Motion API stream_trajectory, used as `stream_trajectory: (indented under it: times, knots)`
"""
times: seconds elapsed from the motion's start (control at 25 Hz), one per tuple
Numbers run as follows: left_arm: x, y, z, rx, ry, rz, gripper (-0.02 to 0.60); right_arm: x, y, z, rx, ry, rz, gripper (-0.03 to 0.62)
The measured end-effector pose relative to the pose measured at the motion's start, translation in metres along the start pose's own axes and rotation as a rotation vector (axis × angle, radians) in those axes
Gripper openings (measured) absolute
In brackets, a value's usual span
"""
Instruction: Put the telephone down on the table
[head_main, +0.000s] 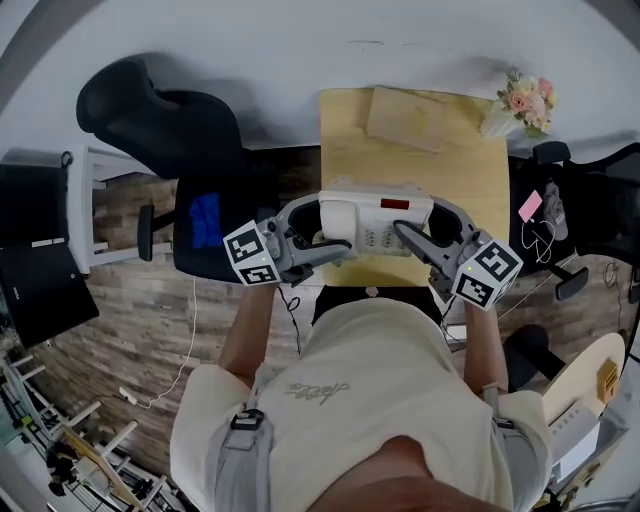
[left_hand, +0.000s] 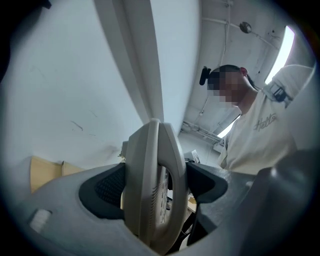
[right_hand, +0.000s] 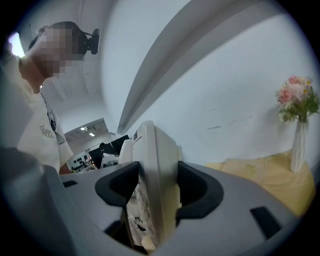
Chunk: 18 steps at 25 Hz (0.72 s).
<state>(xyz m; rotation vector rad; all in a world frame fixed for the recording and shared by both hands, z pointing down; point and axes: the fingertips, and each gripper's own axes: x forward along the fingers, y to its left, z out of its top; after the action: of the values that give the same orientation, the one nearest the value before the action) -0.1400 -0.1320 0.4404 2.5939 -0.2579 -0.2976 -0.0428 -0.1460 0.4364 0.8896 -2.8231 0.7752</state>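
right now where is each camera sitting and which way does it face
Head view: on the person's head, looking steeply down at the telephone by the table; shirt, forearms, left gripper and right gripper show.
Left gripper view: on that gripper, facing along jaws shut on the telephone; shirt at right.
Right gripper view: likewise from the other end, flower vase beyond; shirt at left.
Shared: telephone, shirt.

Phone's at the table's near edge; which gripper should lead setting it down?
Left, marginally. The left gripper clamps the handset against the telephone, keeping it seated; the right gripper holds only the other end. Both are shut, so lower together.
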Motion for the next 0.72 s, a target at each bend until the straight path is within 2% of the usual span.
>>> stream_trajectory:
  times: [0.16,0.4,0.72]
  knots:
    - [-0.005,0.028,-0.033,-0.076,-0.008,0.037,0.383,0.013,-0.027,-0.037,0.081,0.067,0.004,0.239]
    - [-0.003,0.07,-0.072,-0.178,-0.102,0.087,0.383,0.026,-0.072,-0.078,0.176,0.117,0.026,0.238]
    - [0.035,0.109,-0.116,-0.243,-0.005,0.082,0.383,0.013,-0.131,-0.109,0.241,0.161,0.041,0.235]
